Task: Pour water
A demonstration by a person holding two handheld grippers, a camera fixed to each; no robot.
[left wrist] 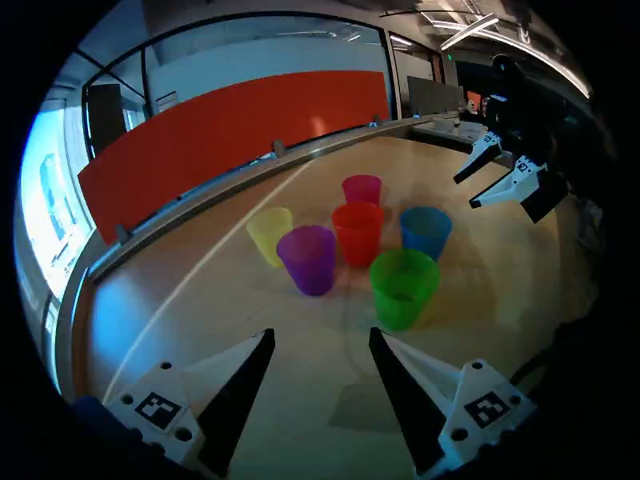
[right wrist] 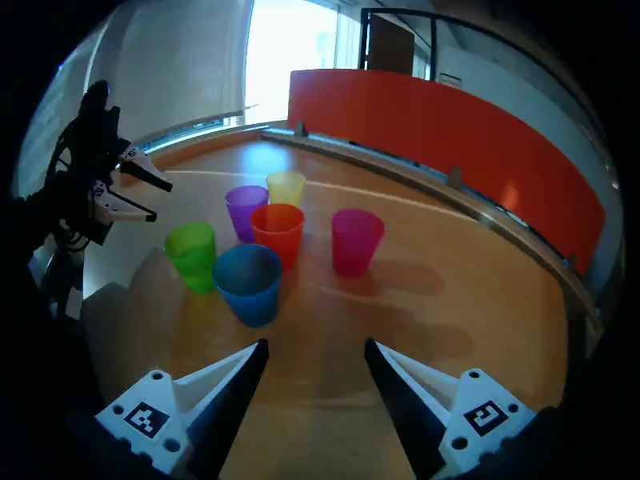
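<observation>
One wide wooden table (left wrist: 184, 320) (right wrist: 456, 320) carries everything, with a long red panel (left wrist: 240, 136) (right wrist: 448, 128) standing along its far edge. Above the near side I hold my left gripper (left wrist: 320, 334), jaws spread and pinching nothing. My right gripper (right wrist: 316, 344) faces the same spot from the other side, jaws spread and empty too. Each shows in the other's view, raised beyond the cups (left wrist: 466, 192) (right wrist: 162, 203).

Six plastic cups stand upright, close together mid-table. The orange cup (left wrist: 358, 232) (right wrist: 278, 232) sits in the middle. The green cup (left wrist: 403, 286) (right wrist: 192, 254) is nearest my left gripper, with the purple cup (left wrist: 307, 258) (right wrist: 245, 210) near it and the yellow cup (left wrist: 270, 232) (right wrist: 286, 188) just behind that. The blue cup (left wrist: 426, 230) (right wrist: 248, 282) is nearest my right gripper. The pink cup (left wrist: 362, 189) (right wrist: 355, 240) stands slightly apart. Whether any cup holds water I cannot tell.
</observation>
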